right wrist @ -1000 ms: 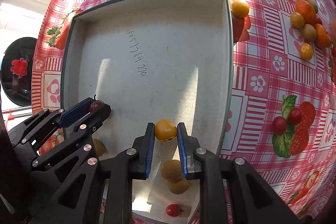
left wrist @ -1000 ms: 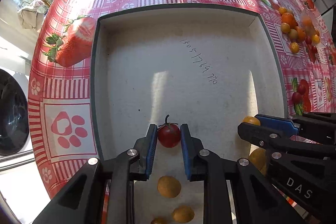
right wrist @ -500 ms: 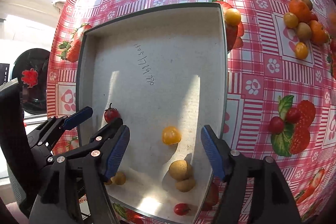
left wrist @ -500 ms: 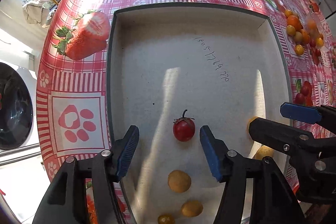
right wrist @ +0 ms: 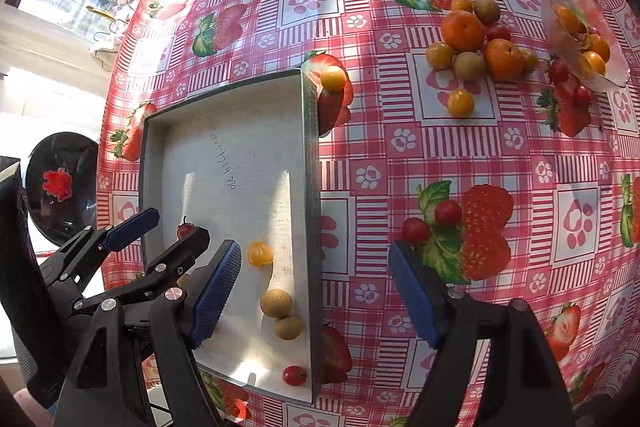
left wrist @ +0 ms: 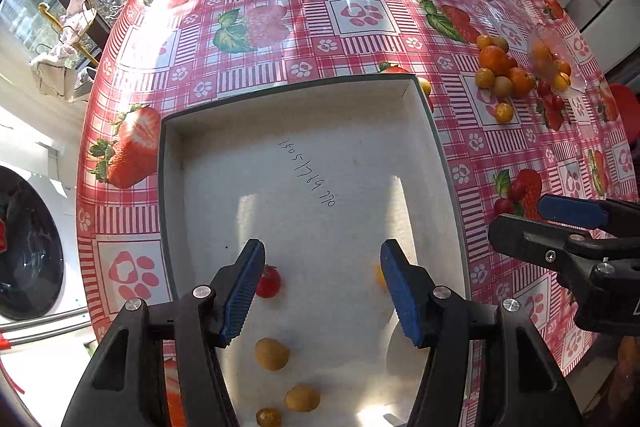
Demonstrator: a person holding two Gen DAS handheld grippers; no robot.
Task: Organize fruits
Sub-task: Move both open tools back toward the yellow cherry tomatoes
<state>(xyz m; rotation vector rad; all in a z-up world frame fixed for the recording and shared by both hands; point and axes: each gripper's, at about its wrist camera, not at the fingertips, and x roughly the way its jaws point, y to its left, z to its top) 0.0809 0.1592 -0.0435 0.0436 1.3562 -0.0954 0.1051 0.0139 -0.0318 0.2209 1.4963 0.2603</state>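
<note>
My left tongs [left wrist: 322, 283] gaping over the tray [left wrist: 172, 187], holding nothing, my right tongs [right wrist: 316, 291] likewise wide and empty — straddling the tray's right wall, red cherry tomato [left wrist: 269, 282] and yellow tomato [right wrist: 260, 253] lying loose inside the tray, fruit pile [right wrist: 476, 47] on the counter [right wrist: 400, 155] well beyond the tray's far right corner.

Red tomato [left wrist: 268, 281], yellow fruit [right wrist: 260, 253] — loose in tray [left wrist: 304, 95]

red-and-white checked tablecloth [left wrist: 280, 27] with strawberry and paw prints, pale grey tray [left wrist: 172, 187], blue-padded black claws.
</note>
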